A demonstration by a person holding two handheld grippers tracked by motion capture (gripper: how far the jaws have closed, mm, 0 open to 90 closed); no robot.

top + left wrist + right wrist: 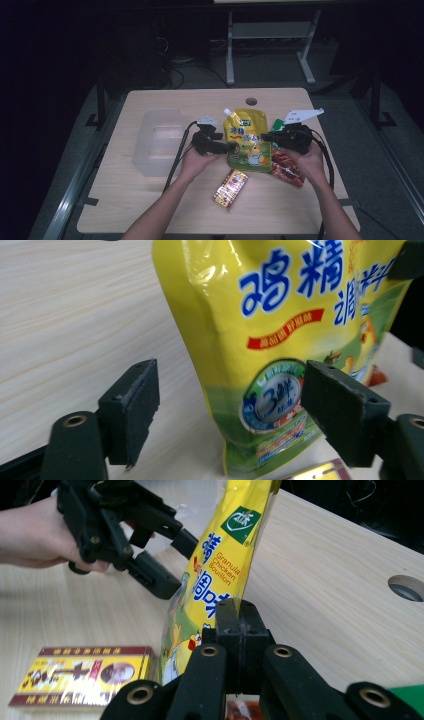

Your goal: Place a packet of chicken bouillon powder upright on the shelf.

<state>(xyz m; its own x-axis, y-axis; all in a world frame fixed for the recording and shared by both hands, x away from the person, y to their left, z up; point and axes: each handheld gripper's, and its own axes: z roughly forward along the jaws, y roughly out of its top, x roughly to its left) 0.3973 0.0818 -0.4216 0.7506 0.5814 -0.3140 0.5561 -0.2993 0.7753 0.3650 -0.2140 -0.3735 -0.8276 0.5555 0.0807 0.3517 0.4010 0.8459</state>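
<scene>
- I've got the yellow pouch [248,140] near the middle of the tabletop, a little toward the right edge, its white spout aimed at the far edge.
- In my right gripper view the pouch [220,580] stands up on edge, and my right gripper [235,617] has its jaws pinched tight on the pouch's side edge.
- From the high view the right gripper [270,136] sits at the pouch's right side, my right hand [312,162] wrapped behind it.
- Left gripper [231,147] is at the pouch's left side, jaws spread wide.
- In the left gripper view the pouch [280,340] sits between those parted jaws, nearer the right-hand one; I can't tell whether that pad is touching it.
- The other jaw stands clear over bare wood.
- My left hand [197,162] holds that gripper from the near side; the right gripper view shows that left gripper [160,562] open beside the pouch.
- A small red and gold box [230,187] lies flat toward the near edge, just in front of the pouch, and shows in the right gripper view [87,675] too.
- A red packet [286,169] lies under my right hand, touching the pouch's lower right corner.
- A clear bin [160,142] sits toward the left edge, well apart from the pouch.
- There's a round hole [251,101] in the tabletop near the far edge, just beyond the spout.
</scene>
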